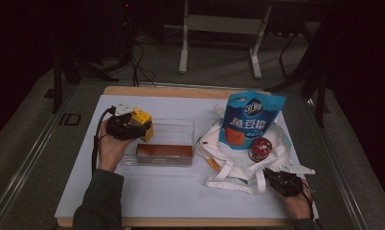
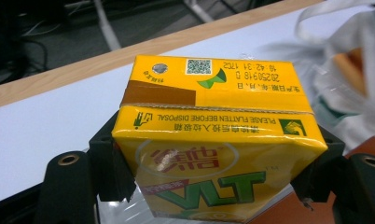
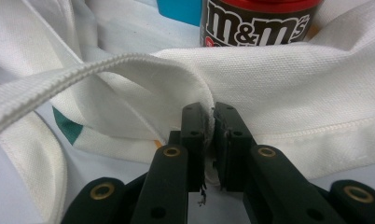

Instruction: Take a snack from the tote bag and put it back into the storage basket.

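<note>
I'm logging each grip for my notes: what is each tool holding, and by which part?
The left tool clamps the yellow drink carton across its two sides. The right tool pinches the white cloth bag by its edge.

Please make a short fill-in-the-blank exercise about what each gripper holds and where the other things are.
1. The left gripper is shut on a ____ drink carton.
2. The right gripper pinches the ____ cloth bag.
3. The clear box holds a ____ block.
4. The candy jar stands on the ____.

Missing words: yellow; white; brown; bag

Carton [image 2: 218, 140] btm cut off; bag [image 2: 349, 60] blurred at edge.
</note>
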